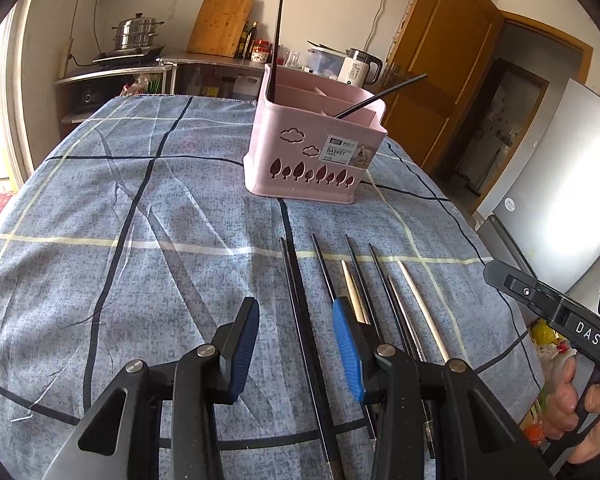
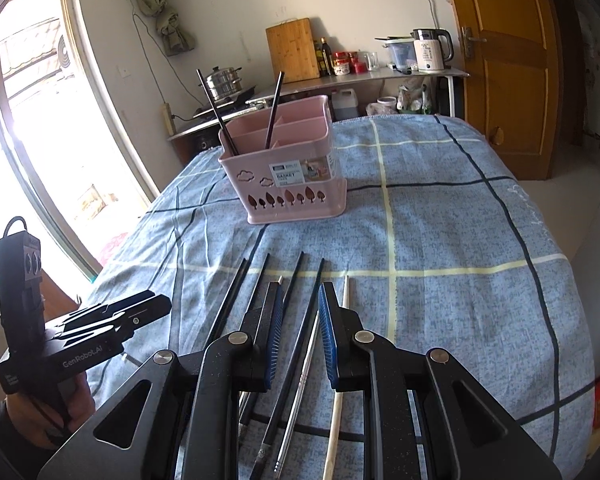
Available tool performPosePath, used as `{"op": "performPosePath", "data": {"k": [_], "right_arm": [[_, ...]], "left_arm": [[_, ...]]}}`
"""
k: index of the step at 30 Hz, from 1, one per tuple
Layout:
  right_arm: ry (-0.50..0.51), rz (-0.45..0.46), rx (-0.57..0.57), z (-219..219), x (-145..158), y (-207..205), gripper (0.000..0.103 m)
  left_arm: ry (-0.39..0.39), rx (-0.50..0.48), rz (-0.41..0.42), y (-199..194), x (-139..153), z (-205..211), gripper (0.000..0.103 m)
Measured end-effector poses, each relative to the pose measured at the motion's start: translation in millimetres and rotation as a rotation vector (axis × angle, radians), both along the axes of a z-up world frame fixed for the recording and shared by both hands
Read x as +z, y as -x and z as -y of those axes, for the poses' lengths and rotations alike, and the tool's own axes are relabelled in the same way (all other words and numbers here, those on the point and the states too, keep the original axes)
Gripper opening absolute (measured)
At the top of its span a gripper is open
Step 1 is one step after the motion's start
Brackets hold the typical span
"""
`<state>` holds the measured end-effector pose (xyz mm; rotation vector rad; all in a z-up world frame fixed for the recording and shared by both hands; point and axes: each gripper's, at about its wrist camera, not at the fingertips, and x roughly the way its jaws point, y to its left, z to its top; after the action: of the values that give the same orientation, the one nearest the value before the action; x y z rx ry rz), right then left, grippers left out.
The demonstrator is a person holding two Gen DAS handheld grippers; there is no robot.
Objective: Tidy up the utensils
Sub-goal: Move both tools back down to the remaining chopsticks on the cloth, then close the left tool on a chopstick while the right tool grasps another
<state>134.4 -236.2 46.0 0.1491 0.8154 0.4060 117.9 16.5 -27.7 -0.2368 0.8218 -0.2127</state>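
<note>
A pink divided basket (image 1: pixel 312 152) (image 2: pixel 292 176) stands on the table with two black chopsticks (image 1: pixel 277 44) (image 2: pixel 274 110) leaning in it. Several chopsticks lie in a row on the cloth: black ones (image 1: pixel 300 320) (image 2: pixel 300 320), metal ones (image 1: pixel 404 320) (image 2: pixel 300 392) and pale wooden ones (image 1: pixel 422 308) (image 2: pixel 340 380). My left gripper (image 1: pixel 296 308) is open, low over a pair of black chopsticks, and empty. My right gripper (image 2: pixel 300 292) is open over a black and a metal chopstick, and empty. Each gripper shows in the other's view: the right one (image 1: pixel 488 270), the left one (image 2: pixel 160 306).
The table wears a blue checked cloth (image 1: pixel 140 220) (image 2: pixel 440 220). Behind it a counter holds a steamer pot (image 1: pixel 136 34), a cutting board (image 1: pixel 220 24), bottles and a kettle (image 2: pixel 430 50). A wooden door (image 2: pixel 500 60) is at the right, a fridge (image 1: pixel 560 184) nearby.
</note>
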Motion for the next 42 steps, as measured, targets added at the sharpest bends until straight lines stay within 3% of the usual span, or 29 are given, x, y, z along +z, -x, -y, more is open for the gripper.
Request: {"op": "performPosePath", "data": {"k": [22, 33, 38, 42], "right_arm": [[0.063, -0.152, 0.034, -29, -55, -66, 0.019], [0.136, -0.199, 0.049, -50, -75, -92, 0.019], [0.184, -0.194, 0.04, -58, -76, -95, 0.019], [0.212, -0.19, 0.029, -61, -77, -99, 0.006]], "left_arm": [[-0.07, -0.045, -0.122, -80, -43, 24, 0.03], [-0.134, -0.047, -0.109, -91, -45, 29, 0.021], [-0.223, -0.068, -0.091, -90, -45, 40, 0.02], [-0.25, -0.052, -0.089, -92, -45, 41, 0.007]]}}
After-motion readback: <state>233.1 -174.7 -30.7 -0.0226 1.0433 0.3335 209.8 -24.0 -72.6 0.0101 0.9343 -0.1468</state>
